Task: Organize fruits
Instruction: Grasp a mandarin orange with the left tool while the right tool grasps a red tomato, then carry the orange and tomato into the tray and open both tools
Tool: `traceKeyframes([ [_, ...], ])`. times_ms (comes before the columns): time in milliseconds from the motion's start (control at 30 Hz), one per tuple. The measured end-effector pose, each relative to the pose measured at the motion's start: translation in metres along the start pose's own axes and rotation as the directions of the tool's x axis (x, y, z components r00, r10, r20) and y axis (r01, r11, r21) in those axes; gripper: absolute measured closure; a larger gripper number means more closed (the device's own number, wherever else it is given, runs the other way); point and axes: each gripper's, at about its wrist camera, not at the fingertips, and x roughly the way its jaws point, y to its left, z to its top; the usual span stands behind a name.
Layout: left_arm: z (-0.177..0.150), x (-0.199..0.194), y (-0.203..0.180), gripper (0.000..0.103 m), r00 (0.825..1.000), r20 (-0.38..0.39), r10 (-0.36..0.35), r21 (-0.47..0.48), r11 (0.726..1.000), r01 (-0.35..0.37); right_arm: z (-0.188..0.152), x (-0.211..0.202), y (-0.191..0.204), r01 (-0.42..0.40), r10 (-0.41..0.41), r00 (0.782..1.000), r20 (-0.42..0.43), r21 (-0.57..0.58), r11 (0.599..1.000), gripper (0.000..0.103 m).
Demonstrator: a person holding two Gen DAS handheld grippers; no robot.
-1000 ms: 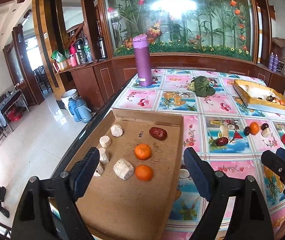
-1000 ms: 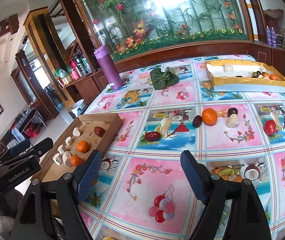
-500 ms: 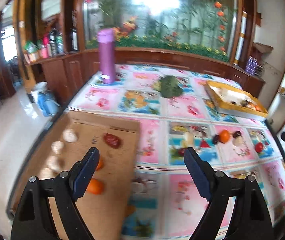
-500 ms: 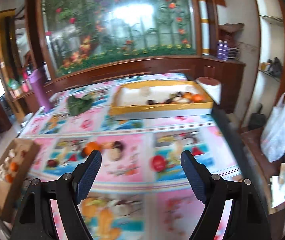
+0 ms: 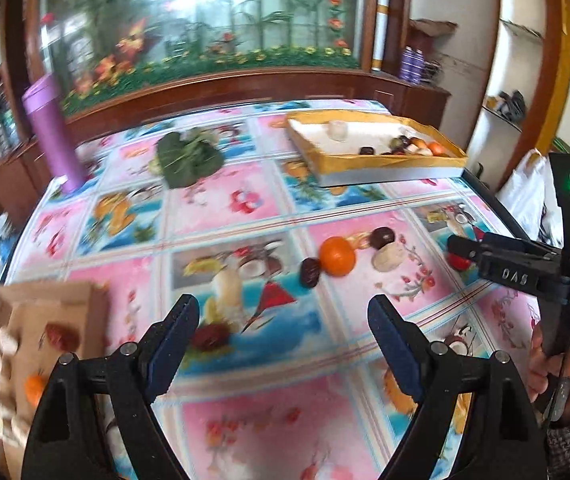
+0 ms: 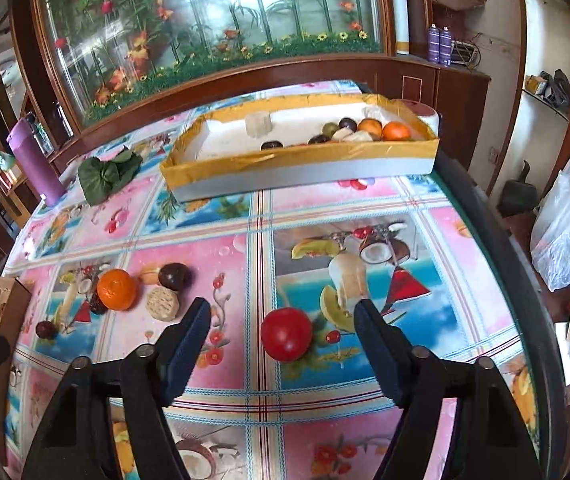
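Observation:
My right gripper (image 6: 281,336) is open, its jaws either side of a red tomato (image 6: 286,333) on the tablecloth. Left of it lie an orange (image 6: 117,289), a dark round fruit (image 6: 175,276) and a pale ridged piece (image 6: 162,303). My left gripper (image 5: 283,338) is open and empty above the cloth, with a dark red date (image 5: 210,336) near its left finger. Ahead of it lie the orange (image 5: 337,256), a date (image 5: 310,271) and the pale piece (image 5: 387,258). A flat cardboard tray (image 5: 65,304) at the left holds dates, oranges and pale pieces.
A yellow-rimmed box (image 6: 297,160) with several fruits stands at the back right. A purple flask (image 5: 51,132) and green leaves (image 5: 187,158) are at the back left. The table's right edge (image 6: 497,248) drops to a white plastic bag (image 6: 565,232).
Both grippers have swung to the right. The left one left the cardboard tray and now faces the loose fruits. The right one has come down around the tomato.

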Motion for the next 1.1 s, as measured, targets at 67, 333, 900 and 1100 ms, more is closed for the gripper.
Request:
traceKeyframes([
  [67, 0.01, 0.018, -0.01, 0.02, 0.999, -0.011, -0.033, 0.04, 0.999, 0.034, -0.003, 0.006, -0.001, -0.007, 0.007, 1.0, -0.007, 0.003, 1.0, 0.028],
  [333, 0.029, 0.1, -0.047, 0.027, 0.989, -0.133, -0.059, 0.197, 0.977, 0.084, -0.007, 0.018, -0.001, -0.023, 0.023, 0.999, -0.044, -0.003, 1.0, 0.044],
  [900, 0.028, 0.074, -0.034, 0.071, 0.987, -0.119, -0.108, 0.085, 0.989, 0.118, -0.007, 0.009, -0.002, -0.053, 0.053, 0.999, -0.01, 0.004, 0.999, 0.072],
  [1100, 0.016, 0.008, 0.005, 0.071, 0.989, -0.03, -0.145, -0.025, 0.989, 0.144, -0.006, -0.012, 0.008, -0.12, 0.122, 0.989, 0.086, -0.019, 0.993, 0.072],
])
